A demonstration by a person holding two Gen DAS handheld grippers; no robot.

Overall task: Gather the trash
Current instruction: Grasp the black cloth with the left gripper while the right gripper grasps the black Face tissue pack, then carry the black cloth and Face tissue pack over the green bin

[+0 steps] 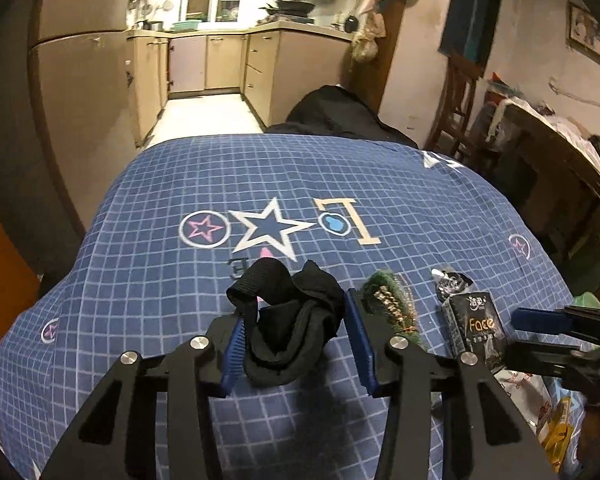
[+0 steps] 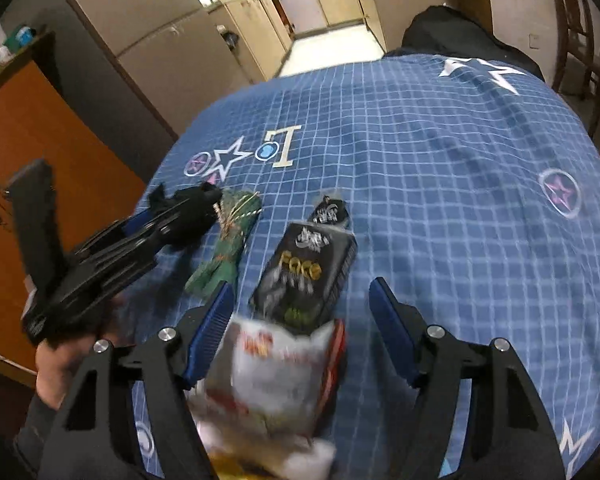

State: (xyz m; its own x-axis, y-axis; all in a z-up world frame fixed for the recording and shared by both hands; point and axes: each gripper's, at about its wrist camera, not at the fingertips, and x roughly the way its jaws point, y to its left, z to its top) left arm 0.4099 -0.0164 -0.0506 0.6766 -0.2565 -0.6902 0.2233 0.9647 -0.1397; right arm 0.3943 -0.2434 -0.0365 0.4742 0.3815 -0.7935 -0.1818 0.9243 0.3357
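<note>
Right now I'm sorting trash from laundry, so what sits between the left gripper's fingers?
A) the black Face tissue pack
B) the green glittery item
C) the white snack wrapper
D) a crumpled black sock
D: the black sock lies bunched between the left gripper fingers' blue pads.

Matt black knit cloth sock. Blue checked cotton-like sheet, smooth, matt. Glossy black plastic tissue pack. Rough green fuzzy fabric piece with gold bits. Glossy white snack wrapper. Hand-held gripper fingers: ribbed blue pads, matt black plastic.
</note>
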